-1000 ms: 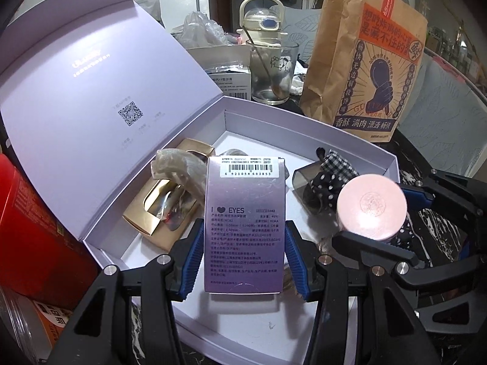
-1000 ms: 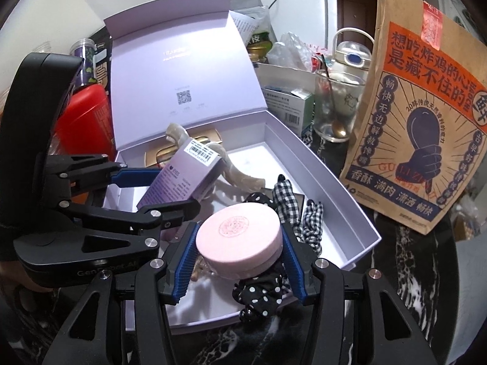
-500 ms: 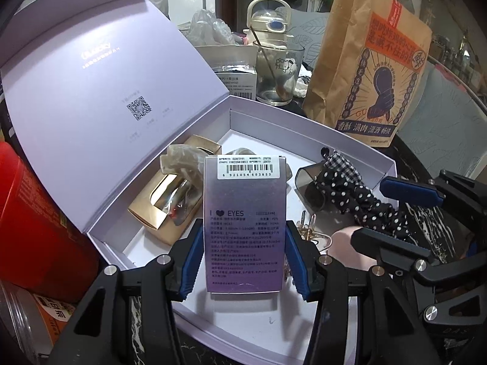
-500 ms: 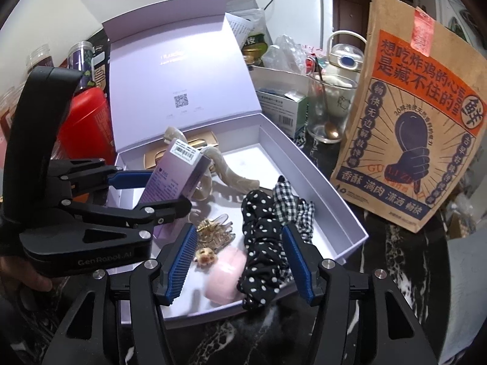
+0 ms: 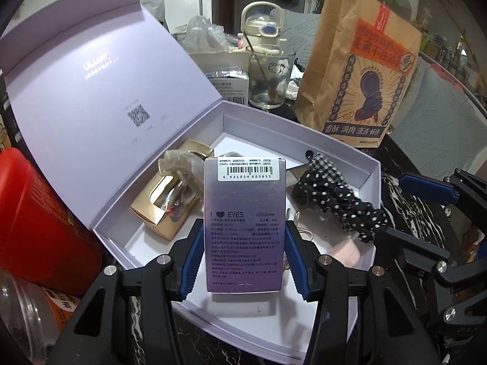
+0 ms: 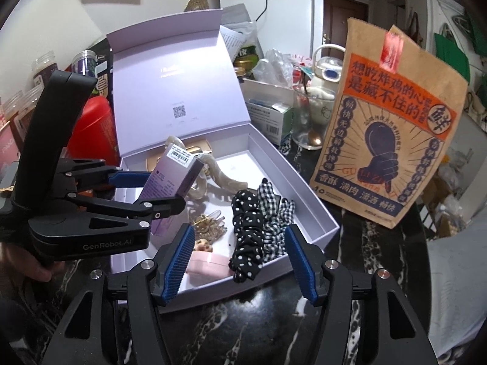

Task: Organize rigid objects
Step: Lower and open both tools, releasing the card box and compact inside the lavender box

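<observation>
My left gripper (image 5: 243, 252) is shut on a purple "I love EYES" carton (image 5: 245, 228), held upright over the open lilac gift box (image 5: 304, 133). From the right wrist view the left gripper (image 6: 146, 191) grips that carton (image 6: 173, 176) at the box's left side. My right gripper (image 6: 239, 261) hovers above the box's near edge, its jaws opening with nothing pressed between them. Below it a pink round case (image 6: 207, 264) lies on the box floor beside a polka-dot scrunchie (image 6: 246, 231). A gold carton (image 5: 164, 200) and a beige claw clip (image 6: 219, 176) lie deeper inside.
A tall brown paper bag (image 6: 389, 140) stands right of the box. A glass with a spoon (image 5: 271, 82), a cream bottle (image 5: 261, 30) and a small white carton (image 6: 274, 118) crowd the back. A red canister (image 5: 39, 219) sits left. Black marbled tabletop (image 6: 243, 319) lies in front.
The right gripper let go of the pink round case, which now lies in the box, then opened wider and drew back and up. The left gripper stayed put with the carton.
</observation>
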The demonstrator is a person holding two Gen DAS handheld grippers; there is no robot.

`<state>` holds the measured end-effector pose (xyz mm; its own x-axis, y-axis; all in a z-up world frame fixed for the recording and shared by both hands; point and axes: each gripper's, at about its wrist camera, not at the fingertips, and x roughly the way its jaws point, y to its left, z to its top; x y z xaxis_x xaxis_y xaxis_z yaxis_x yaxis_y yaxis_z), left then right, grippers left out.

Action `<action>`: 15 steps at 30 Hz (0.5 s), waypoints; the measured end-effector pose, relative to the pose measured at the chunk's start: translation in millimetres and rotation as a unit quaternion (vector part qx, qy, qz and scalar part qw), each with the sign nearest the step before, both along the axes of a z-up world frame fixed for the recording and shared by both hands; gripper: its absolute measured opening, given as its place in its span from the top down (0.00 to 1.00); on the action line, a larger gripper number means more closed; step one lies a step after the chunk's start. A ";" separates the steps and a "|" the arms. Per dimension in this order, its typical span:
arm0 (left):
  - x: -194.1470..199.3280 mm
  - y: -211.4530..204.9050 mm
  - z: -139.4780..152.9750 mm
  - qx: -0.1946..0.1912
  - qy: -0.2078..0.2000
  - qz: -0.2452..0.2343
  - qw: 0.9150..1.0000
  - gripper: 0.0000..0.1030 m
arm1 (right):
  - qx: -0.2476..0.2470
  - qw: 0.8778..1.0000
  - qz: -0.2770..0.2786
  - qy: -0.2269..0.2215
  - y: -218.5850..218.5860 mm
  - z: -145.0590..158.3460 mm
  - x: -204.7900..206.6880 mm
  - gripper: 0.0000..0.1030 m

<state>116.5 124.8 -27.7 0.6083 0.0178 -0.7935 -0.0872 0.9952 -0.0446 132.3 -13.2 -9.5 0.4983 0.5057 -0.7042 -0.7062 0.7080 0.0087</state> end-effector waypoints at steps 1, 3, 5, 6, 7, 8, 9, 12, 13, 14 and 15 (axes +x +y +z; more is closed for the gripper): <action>-1.4 -0.9 2.9 0.001 -0.003 0.001 1.000 0.51 | -0.001 1.000 -0.001 -0.003 -1.0 1.6 -1.4 0.39; -2.8 -2.2 7.7 0.005 -0.007 0.002 1.000 0.51 | -0.002 1.000 -0.004 -0.009 -4.3 6.4 -5.2 0.38; -4.6 -4.5 12.2 0.013 -0.012 0.003 1.000 0.51 | -0.003 1.000 -0.008 -0.015 -7.1 10.6 -8.8 0.38; -5.4 -5.9 14.6 0.016 -0.013 0.003 1.000 0.51 | -0.004 1.000 -0.009 -0.017 -8.3 12.1 -10.3 0.37; -6.8 -6.2 16.9 0.020 -0.013 0.004 1.000 0.49 | -0.004 1.000 -0.011 -0.020 -9.6 13.5 -12.1 0.37; -7.9 -6.5 19.4 0.022 -0.013 0.006 1.000 0.42 | -0.004 1.000 -0.015 -0.022 -11.9 15.8 -14.3 0.37; -9.2 -6.6 21.3 0.021 -0.016 0.008 1.000 0.36 | -0.004 1.000 -0.016 -0.023 -12.7 17.1 -15.3 0.36; -14.5 -8.6 30.2 0.023 -0.033 0.009 0.999 0.17 | -0.003 0.999 -0.024 -0.026 -17.7 23.2 -20.5 0.36; -16.1 -9.7 32.9 0.026 -0.036 0.010 0.999 0.17 | -0.002 0.999 -0.024 -0.028 -18.9 24.9 -21.8 0.36; -18.3 -11.2 36.3 0.028 -0.039 0.009 0.999 0.17 | -0.001 0.999 -0.025 -0.031 -20.9 27.5 -23.9 0.36; -20.5 -13.2 40.7 0.029 -0.042 0.006 0.999 0.17 | -0.001 0.999 -0.026 -0.037 -23.1 30.9 -27.3 0.35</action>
<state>96.0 111.6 13.0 0.6722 0.0708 -0.7370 -0.0982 0.9951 0.0061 105.0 -36.2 21.3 0.5745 0.4755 -0.6662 -0.6666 0.7441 -0.0438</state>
